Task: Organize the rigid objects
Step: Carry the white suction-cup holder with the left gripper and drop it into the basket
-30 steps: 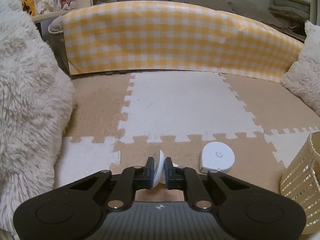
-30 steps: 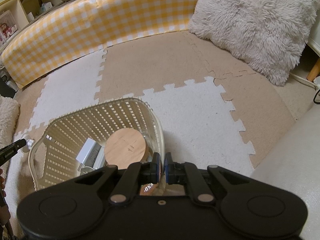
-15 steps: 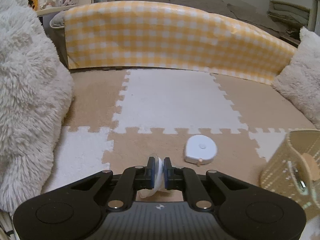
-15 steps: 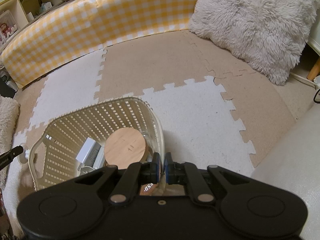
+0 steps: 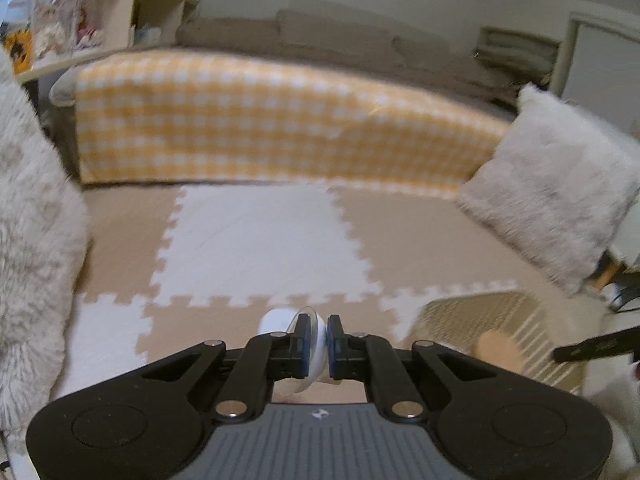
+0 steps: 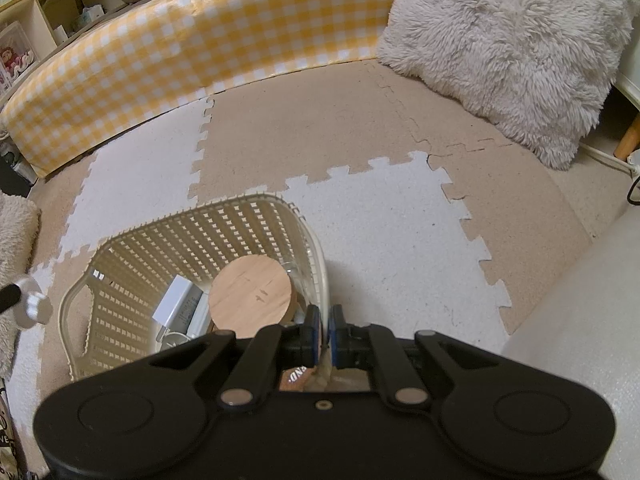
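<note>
My left gripper [image 5: 316, 344] is shut on a small white and clear disc-shaped piece [image 5: 314, 356], held above the mat; the right wrist view shows that piece [image 6: 30, 308] to the left of the basket. A cream lattice basket [image 6: 192, 228] stands on the foam mat, and my right gripper [image 6: 327, 334] is shut on its near right rim [image 6: 322, 264]. Inside lie a round wooden lid [image 6: 250, 296] and a white box [image 6: 176, 304]. A white round tape measure [image 5: 274, 320] lies on the mat, partly hidden behind my left fingers. The basket [image 5: 460, 316] sits blurred at the lower right of the left wrist view.
A yellow checked bumper [image 5: 260, 120] walls the far side of the foam mat [image 6: 360, 128]. Fluffy cushions lie at the left [image 5: 28, 240] and the right [image 6: 512, 48]. Shelves [image 6: 48, 20] stand behind the bumper. A pale padded surface [image 6: 580, 320] is at the near right.
My left gripper has risen and swung right toward the basket, still holding the disc piece. The tape measure now shows just behind its fingertips. The right gripper and basket have not moved.
</note>
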{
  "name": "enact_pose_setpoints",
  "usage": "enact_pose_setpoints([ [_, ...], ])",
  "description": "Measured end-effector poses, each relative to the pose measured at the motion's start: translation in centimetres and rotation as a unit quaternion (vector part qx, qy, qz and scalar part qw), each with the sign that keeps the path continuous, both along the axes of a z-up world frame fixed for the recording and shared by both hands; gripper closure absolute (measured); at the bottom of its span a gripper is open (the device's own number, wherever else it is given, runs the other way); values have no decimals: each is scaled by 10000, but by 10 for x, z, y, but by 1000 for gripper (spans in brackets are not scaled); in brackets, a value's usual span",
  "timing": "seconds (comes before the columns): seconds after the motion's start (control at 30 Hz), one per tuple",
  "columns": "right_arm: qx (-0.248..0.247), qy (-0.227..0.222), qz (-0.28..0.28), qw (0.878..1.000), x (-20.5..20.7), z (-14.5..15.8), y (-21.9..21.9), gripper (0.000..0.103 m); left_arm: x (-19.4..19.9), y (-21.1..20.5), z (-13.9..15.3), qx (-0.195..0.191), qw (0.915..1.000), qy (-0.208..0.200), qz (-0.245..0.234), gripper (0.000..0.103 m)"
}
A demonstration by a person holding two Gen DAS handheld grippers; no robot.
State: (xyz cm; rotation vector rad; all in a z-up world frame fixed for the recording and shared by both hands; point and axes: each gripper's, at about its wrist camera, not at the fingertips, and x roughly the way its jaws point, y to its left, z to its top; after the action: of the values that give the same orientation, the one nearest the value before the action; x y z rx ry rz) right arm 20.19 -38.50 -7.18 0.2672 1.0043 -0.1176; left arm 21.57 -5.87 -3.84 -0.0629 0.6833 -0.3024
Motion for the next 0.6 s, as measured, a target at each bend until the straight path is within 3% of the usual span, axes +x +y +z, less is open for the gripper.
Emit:
enact_pose_setpoints([
  [0.3,4,-2,-6,10000,0,0,0,97,-19,-44,37,-452,9969,-294,-565,94],
  [0.6,2,-1,0,10000,0,0,0,97,-16,-86,14,-497,9944,209,-906,94],
])
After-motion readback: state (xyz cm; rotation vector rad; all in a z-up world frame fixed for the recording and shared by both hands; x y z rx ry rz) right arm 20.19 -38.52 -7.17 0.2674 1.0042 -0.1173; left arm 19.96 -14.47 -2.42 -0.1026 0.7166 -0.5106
